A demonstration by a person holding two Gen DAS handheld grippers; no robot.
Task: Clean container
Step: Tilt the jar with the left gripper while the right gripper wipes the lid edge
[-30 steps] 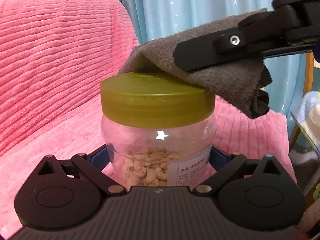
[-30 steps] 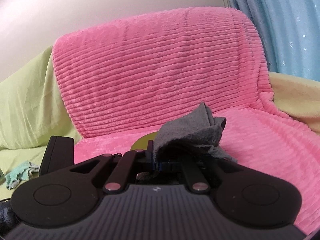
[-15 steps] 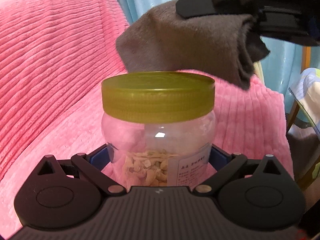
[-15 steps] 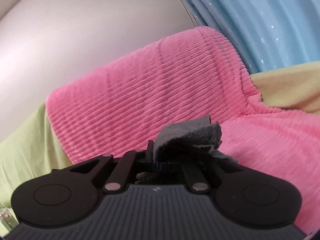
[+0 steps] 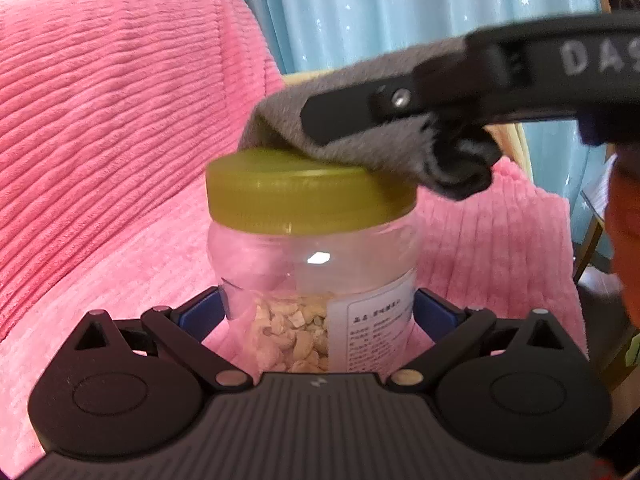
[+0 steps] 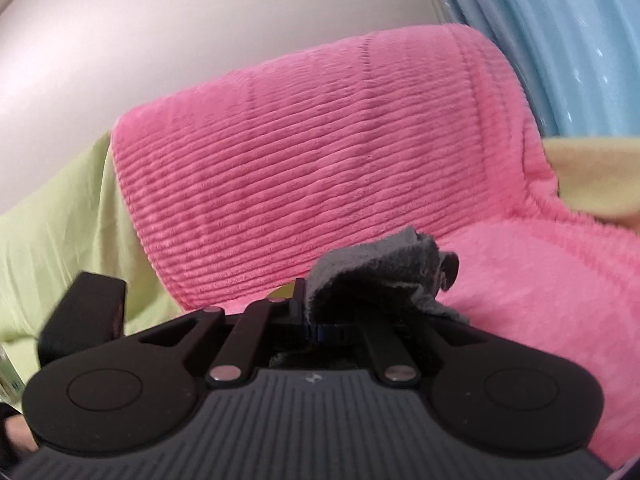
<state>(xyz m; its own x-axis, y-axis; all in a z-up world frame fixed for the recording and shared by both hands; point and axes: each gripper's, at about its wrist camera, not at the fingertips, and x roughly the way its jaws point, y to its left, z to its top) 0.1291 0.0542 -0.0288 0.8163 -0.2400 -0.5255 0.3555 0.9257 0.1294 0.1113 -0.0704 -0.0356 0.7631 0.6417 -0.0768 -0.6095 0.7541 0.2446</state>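
Observation:
A clear plastic jar (image 5: pixel 312 280) with an olive-green screw lid (image 5: pixel 308 196) and cashews in its bottom stands upright between the blue pads of my left gripper (image 5: pixel 316 312), which is shut on it. My right gripper (image 5: pixel 320 120) comes in from the right, shut on a folded grey cloth (image 5: pixel 368 148). The cloth rests on the right half of the lid's top. In the right wrist view the grey cloth (image 6: pixel 384 276) bunches up between the shut fingers of the right gripper (image 6: pixel 316 320), and a sliver of the green lid (image 6: pixel 284 292) shows just left of it.
A pink ribbed blanket (image 5: pixel 100 140) covers the sofa behind and under the jar. Blue curtains (image 5: pixel 400 12) hang at the back. A light green cover (image 6: pixel 60 208) lies left of the pink blanket. A person's hand (image 5: pixel 624 240) shows at the right edge.
Half a second ago the cloth hung above the lid, lifted clear of it. Now my right gripper has come back down and the cloth presses on the lid again. The jar stays held.

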